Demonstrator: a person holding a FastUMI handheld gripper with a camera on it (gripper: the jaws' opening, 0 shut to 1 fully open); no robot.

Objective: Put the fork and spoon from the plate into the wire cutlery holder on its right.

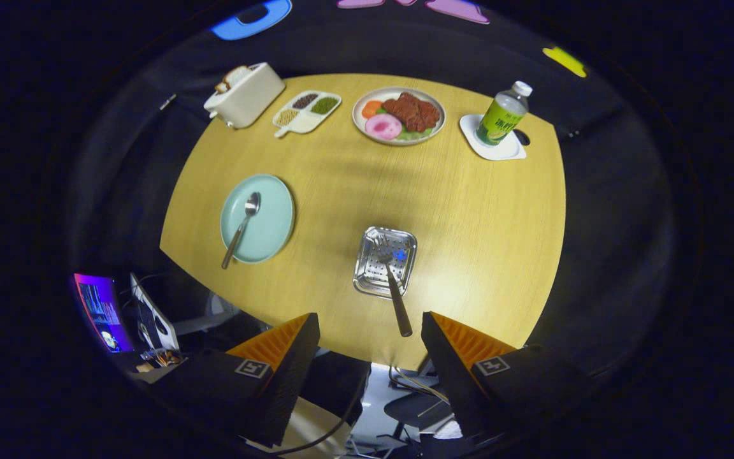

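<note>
A pale green plate (pixel 274 220) lies on the left part of the wooden table, and a metal spoon (pixel 241 228) rests on it with its handle over the plate's near rim. To the plate's right stands the square metal cutlery holder (pixel 370 268). A fork (pixel 392 284) stands in the holder, tines down, with its handle leaning out toward me. My gripper (pixel 370 328) hovers high above the table's near edge, open, with nothing between its fingers; the fork's handle tip lies just ahead of the gap.
At the table's far side stand a white toaster (pixel 246 95) with bread, a divided tray of beans (pixel 306 113), a plate of food (pixel 399 116) and a bottle (pixel 502 115) on a white coaster. A lit screen (pixel 100 311) and chairs lie below the table's near edge.
</note>
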